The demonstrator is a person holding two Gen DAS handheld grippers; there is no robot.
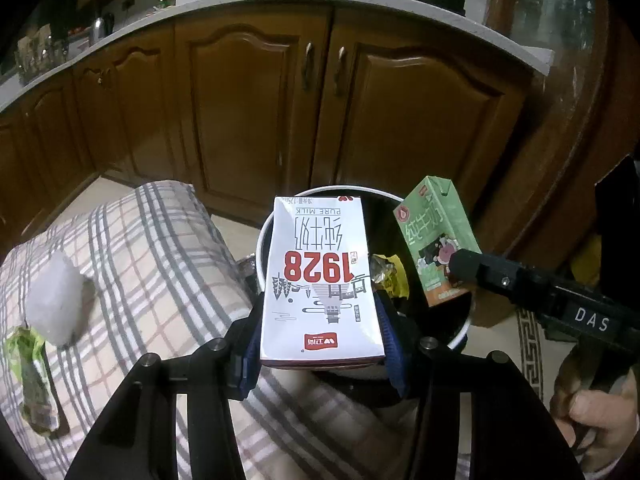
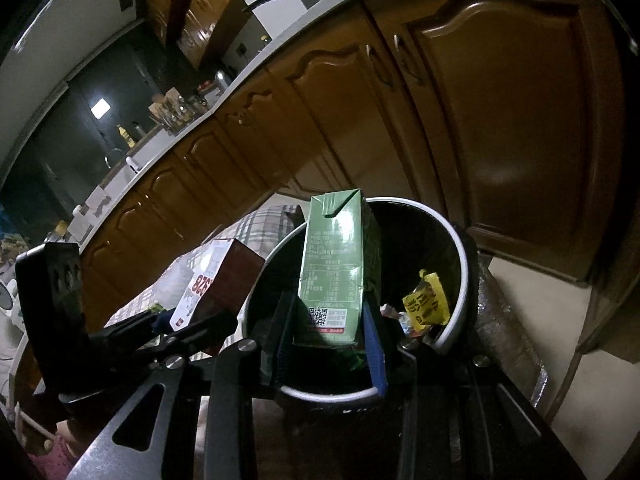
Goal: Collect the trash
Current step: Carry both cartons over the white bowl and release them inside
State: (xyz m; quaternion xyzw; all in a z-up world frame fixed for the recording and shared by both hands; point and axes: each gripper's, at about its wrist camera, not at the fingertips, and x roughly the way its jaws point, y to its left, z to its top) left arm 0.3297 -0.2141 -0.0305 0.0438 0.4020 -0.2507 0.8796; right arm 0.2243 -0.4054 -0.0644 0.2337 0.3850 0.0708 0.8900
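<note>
My left gripper (image 1: 320, 356) is shut on a white "1928" milk carton (image 1: 320, 280) and holds it over the near rim of the black trash bin (image 1: 460, 338). My right gripper (image 2: 330, 344) is shut on a green milk carton (image 2: 334, 268) and holds it upright above the bin's opening (image 2: 460, 240). The green carton also shows in the left wrist view (image 1: 436, 240), with the right gripper's black body beside it. The white carton shows at the left in the right wrist view (image 2: 208, 284). A yellow wrapper (image 2: 428, 304) lies inside the bin.
A plaid cloth (image 1: 152, 248) covers the surface at left, with a white crumpled wad (image 1: 54, 296) and a green wrapper (image 1: 32, 380) on it. Brown kitchen cabinets (image 1: 248, 108) stand behind the bin. A person's hand (image 1: 592, 404) is at the lower right.
</note>
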